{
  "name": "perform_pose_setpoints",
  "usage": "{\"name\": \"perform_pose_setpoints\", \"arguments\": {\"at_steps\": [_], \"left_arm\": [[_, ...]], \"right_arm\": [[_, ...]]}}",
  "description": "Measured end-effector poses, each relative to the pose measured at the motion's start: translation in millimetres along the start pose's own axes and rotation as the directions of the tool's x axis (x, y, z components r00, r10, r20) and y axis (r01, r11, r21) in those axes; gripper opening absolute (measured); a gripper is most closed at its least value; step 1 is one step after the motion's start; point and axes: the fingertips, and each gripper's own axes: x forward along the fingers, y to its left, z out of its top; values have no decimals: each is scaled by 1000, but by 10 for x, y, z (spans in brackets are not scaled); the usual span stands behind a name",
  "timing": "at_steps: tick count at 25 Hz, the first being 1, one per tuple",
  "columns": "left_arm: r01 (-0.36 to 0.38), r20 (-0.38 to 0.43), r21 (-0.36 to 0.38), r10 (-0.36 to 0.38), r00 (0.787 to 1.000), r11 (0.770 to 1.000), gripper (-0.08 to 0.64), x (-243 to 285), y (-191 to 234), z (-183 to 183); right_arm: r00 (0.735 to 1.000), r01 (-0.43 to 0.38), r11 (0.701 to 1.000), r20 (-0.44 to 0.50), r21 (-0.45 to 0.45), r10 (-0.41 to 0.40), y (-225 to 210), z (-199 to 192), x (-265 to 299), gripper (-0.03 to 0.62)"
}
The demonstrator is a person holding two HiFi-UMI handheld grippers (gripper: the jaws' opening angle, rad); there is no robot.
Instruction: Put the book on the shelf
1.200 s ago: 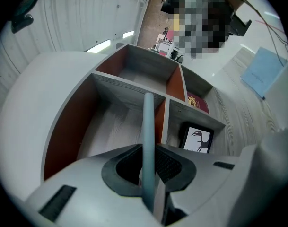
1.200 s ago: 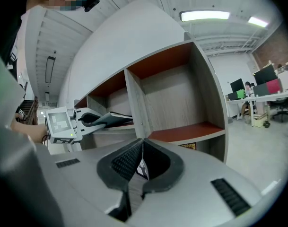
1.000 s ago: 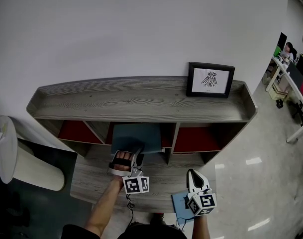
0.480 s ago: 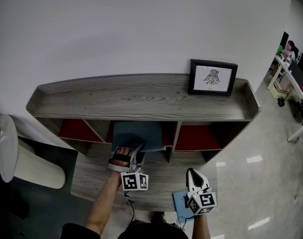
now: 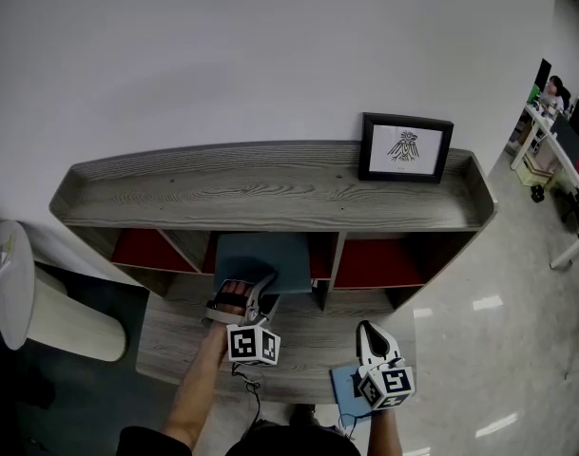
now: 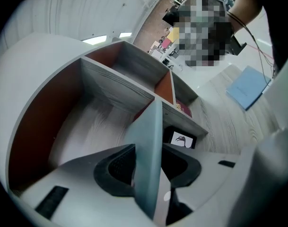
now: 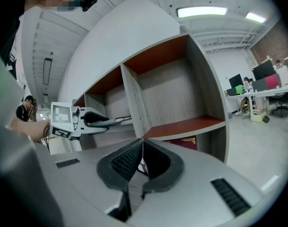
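Inside the shelf (image 5: pixel 270 198), middle compartment, my left tool (image 5: pixel 263 291) had just been opening, slack around the book (image 5: pixel 262 255) at its near edge; it seemed stiff, light, slick.

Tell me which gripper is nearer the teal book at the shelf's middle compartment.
Left. The left gripper has the teal book between its jaws, which have just been opening. The right gripper, shut, hangs over the lower ledge, apart from the book.
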Motion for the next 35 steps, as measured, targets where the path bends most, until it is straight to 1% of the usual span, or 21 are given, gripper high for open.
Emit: {"name": "perform_pose_setpoints", "arguments": {"at_steps": [4, 6, 9, 14, 16, 18, 19, 21, 22, 24, 26, 30, 34, 35], "left_arm": [[11, 28, -41, -10, 1000, 999, 183, 16, -30, 16], [15, 42, -67, -13, 999, 998, 246, 24, -39, 28], [-1, 61, -98, 7, 998, 995, 290, 0, -13, 51], [-41, 99, -111, 52, 994, 993, 291, -123, 53, 130], [-46, 113, -148, 63, 992, 988, 291, -208, 89, 175], [-53, 122, -219, 81, 989, 974, 291, -307, 126, 194], [-57, 129, -265, 94, 987, 963, 291, -368, 150, 202], [-62, 153, -366, 126, 980, 929, 290, -506, 207, 224], [-66, 164, -415, 146, 976, 907, 290, -581, 241, 229], [-81, 174, -509, 195, 965, 857, 281, -743, 320, 211], [-98, 176, -582, 242, 954, 807, 264, -907, 386, 174], [-100, 185, -673, 299, 936, 732, 241, -1212, 437, 132], [-68, 200, -749, 324, 925, 659, 210, -1491, 329, 56], [-62, 200, -761, 323, 925, 646, 202, -1556, 283, 34]], "right_arm": [[1000, 0, 1000, -3, 2, 0, -3, -7, 13, 29], [1000, 0, 1000, -1, 5, 0, 5, 1, 16, 29], [1000, -3, 1000, 0, 2, 3, 32, 6, 15, 29], [1000, -5, 1000, -1, -1, 5, 73, 5, -11, 29], [1000, -7, 1000, 1, -8, 7, 102, 11, -33, 29], [1000, -8, 1000, 5, -14, 8, 138, 22, -62, 29], [1000, -9, 1000, 8, -18, 9, 161, 30, -78, 29], [1000, -12, 1000, 13, -26, 12, 212, 48, -113, 29], [1000, -13, 999, 15, -30, 14, 242, 56, -134, 29], [1000, -16, 999, 21, -35, 17, 316, 79, -185, 29], [999, -19, 999, 27, -42, 20, 402, 112, -238, 29], [999, -32, 997, 34, -72, 35, 574, 150, -335, 29], [998, -51, 992, 40, -115, 56, 793, 128, -458, 29], [997, -54, 991, 42, -122, 59, 859, 131, -491, 29]]}}
